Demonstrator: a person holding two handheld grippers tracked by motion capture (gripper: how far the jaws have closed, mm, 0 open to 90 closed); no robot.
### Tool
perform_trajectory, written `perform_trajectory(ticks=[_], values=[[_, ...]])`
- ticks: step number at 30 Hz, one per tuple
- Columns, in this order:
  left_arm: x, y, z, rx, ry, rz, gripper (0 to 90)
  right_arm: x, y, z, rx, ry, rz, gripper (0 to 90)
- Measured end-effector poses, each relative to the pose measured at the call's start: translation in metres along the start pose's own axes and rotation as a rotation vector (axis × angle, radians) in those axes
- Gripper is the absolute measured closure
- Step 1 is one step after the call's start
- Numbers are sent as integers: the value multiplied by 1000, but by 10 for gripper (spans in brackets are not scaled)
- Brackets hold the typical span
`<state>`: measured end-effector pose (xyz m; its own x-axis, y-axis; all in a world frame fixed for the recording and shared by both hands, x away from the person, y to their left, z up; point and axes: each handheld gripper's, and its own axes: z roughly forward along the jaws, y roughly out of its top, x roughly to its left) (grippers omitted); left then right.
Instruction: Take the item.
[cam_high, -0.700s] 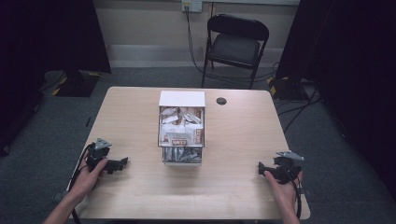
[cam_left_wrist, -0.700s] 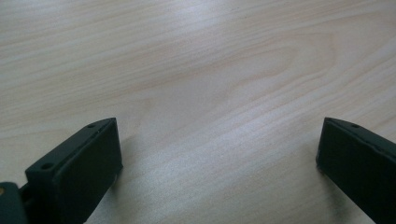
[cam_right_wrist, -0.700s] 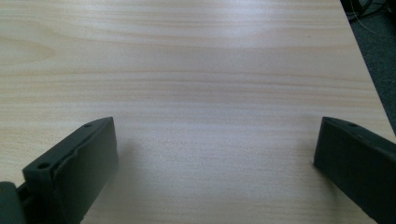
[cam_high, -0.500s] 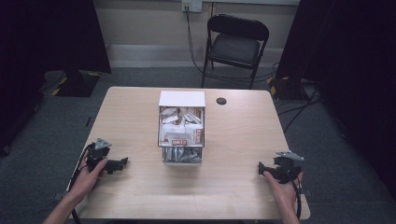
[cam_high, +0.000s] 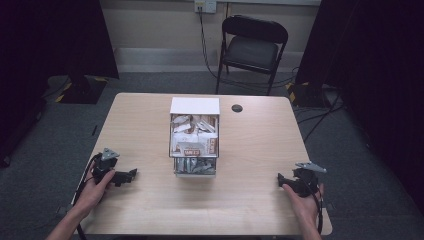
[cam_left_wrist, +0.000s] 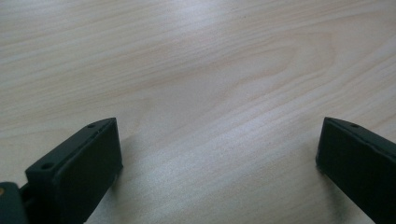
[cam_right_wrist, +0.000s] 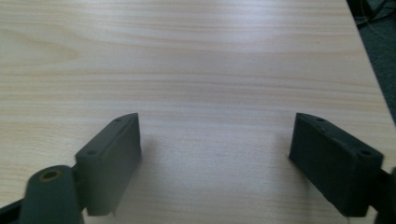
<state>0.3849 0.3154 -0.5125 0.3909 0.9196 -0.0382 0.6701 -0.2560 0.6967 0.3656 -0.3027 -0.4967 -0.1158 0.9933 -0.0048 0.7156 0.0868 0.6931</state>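
Observation:
A clear box (cam_high: 194, 142) with a white lid flap stands in the middle of the light wooden table (cam_high: 145, 125), packed with several wrapped snack packets. My left gripper (cam_high: 131, 174) rests on the table at the front left, held by a hand, pointing toward the box. In the left gripper view its jaws stand wide apart over bare wood, left gripper (cam_left_wrist: 217, 154) open and empty. My right gripper (cam_high: 280, 179) rests at the front right, pointing left. Its own view shows the right gripper (cam_right_wrist: 215, 149) open with only table between the jaws.
A small dark round disc (cam_high: 237, 108) lies on the table behind the box to the right. A black folding chair (cam_high: 252, 47) stands beyond the far edge. The table's right edge (cam_right_wrist: 369, 65) is close to my right gripper, with dark floor past it.

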Motion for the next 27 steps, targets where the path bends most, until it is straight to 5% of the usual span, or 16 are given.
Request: perform_trajectory(ticks=[27], values=[[0, 0, 0, 0, -1, -1, 0, 10, 17, -21, -52, 119, -4, 218]])
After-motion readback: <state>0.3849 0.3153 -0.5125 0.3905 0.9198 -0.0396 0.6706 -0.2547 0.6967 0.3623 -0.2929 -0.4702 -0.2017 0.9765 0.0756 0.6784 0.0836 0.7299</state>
